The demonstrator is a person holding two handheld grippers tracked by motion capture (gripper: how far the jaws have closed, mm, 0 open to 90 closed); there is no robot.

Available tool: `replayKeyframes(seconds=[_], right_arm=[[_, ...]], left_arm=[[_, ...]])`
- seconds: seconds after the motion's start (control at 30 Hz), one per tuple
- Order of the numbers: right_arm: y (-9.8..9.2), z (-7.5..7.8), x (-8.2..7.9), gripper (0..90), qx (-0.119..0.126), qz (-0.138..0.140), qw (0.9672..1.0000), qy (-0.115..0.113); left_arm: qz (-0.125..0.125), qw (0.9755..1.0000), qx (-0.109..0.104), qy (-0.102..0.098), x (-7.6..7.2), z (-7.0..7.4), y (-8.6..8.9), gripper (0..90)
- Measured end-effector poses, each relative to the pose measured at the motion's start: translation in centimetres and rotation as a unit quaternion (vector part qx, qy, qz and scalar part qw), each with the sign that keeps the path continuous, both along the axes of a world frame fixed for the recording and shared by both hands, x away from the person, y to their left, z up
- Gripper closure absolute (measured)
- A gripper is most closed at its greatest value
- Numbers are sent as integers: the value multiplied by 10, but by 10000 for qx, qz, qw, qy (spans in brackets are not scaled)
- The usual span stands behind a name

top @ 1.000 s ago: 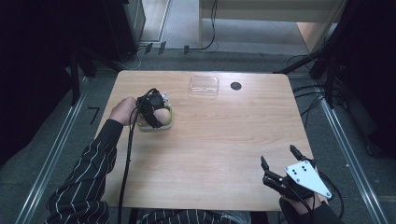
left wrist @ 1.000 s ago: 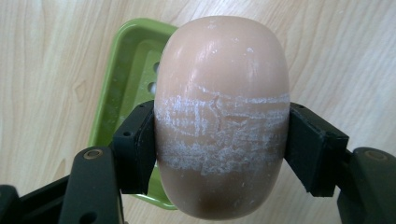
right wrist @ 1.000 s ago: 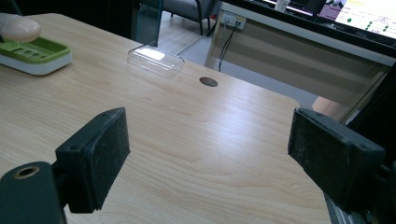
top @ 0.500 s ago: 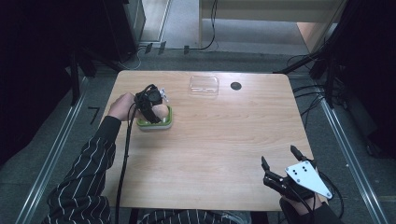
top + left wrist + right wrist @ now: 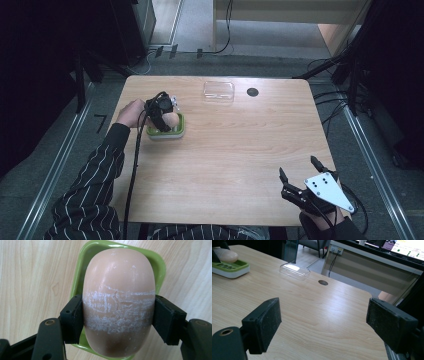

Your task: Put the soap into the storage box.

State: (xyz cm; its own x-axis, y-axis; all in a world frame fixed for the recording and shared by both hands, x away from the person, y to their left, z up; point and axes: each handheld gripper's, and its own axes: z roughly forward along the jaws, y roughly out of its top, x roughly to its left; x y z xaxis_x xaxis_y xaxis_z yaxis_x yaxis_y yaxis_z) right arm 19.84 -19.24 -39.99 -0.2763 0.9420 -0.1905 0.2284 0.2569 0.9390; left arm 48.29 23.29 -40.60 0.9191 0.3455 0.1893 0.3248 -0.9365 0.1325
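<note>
Left tool [image 5: 117, 315] clamps pink soap bar [image 5: 118, 302] over green dish [image 5: 82, 265]; right tool [image 5: 324, 325] hangs wide, nothing between pads.

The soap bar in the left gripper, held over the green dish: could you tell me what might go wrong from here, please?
1. The soap bar is rounded and smooth, and the left gripper clamps only its middle, so it could squirt out.
2. The green dish is barely wider than the bar; an off-centre release may leave it on the rim.
3. The clear lid lies far off by the table's back edge, a long reach.
</note>
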Motion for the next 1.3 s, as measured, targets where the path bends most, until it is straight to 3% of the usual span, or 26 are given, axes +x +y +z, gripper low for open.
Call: replayKeyframes(seconds=[0.27,0.5,0.63,0.9,1.3], right_arm=[[1,0,0,134,-50,-2,10000,4],[1,0,-1,134,-48,-8,10000,-5],[1,0,-1,134,-47,-8,10000,1],[1,0,-1,134,-59,-5,10000,3],[1,0,-1,134,-54,-22,10000,11]], left_arm=[[-286,9996,-44,3,4,-6,5,331],[-287,9996,14,-44,8,-11,5,331],[-313,9995,1,10,10,-16,6,331],[-604,9981,23,109,10,-19,5,331],[-633,9979,-35,156,11,-22,7,325]])
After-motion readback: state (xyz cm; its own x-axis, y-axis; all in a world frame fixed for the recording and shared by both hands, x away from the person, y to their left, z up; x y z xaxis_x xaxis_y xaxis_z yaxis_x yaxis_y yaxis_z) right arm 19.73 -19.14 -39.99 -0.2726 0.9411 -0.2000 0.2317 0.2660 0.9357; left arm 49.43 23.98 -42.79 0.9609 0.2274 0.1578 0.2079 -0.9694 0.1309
